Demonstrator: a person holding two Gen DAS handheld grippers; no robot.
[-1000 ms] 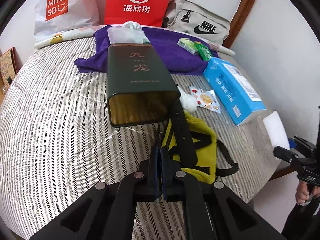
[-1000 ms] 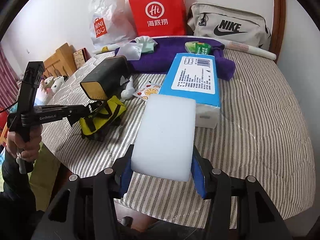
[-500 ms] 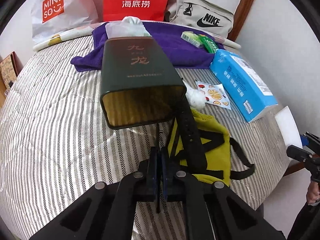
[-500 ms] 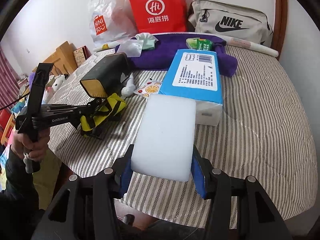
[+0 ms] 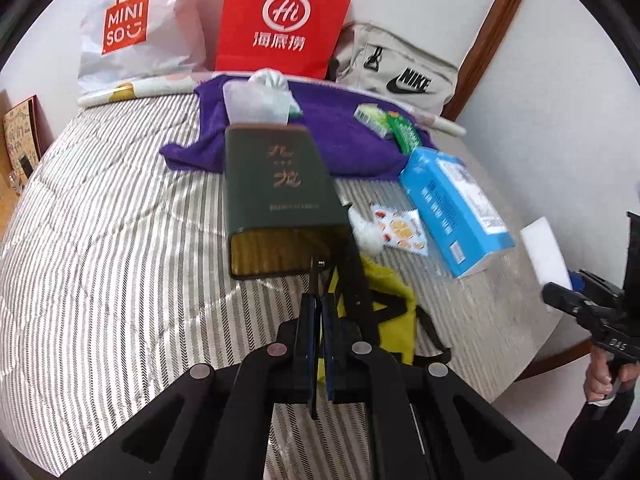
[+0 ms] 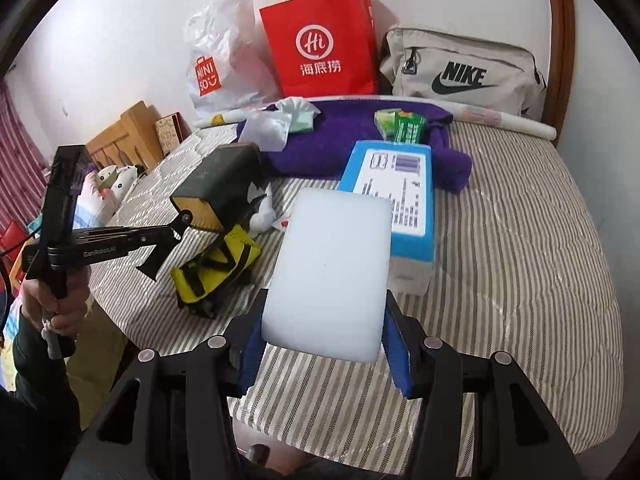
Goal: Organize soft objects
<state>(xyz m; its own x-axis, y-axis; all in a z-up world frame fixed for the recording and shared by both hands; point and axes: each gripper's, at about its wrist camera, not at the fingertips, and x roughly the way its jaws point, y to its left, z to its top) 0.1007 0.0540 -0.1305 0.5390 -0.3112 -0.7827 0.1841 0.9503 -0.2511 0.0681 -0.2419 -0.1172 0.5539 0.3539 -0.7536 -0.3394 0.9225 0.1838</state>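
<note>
Between the blue pads of the right gripper [image 6: 325, 344] sits a white foam block [image 6: 330, 276], clamped by its near end, its long axis running straight ahead of the claw and lifted clear of the striped bedcover [image 6: 520, 280]. Just past its far end lies the blue tissue pack [image 6: 400, 200], and beyond that the purple towel [image 6: 344, 136] with a green packet [image 6: 404, 126] on it.

Off to the left, the left gripper [image 5: 319, 312] is clenched tight, and a thin black strap runs up through its pads; what the strap belongs to I cannot tell for sure, though the yellow strapped bag [image 5: 376, 308] lies right beside and ahead of that claw, with the dark green tin [image 5: 276, 200] just beyond it.

As I judge it, the right hand is nearer the towel, so the foam's placement turns on carrying it forward over the tissue pack.
</note>
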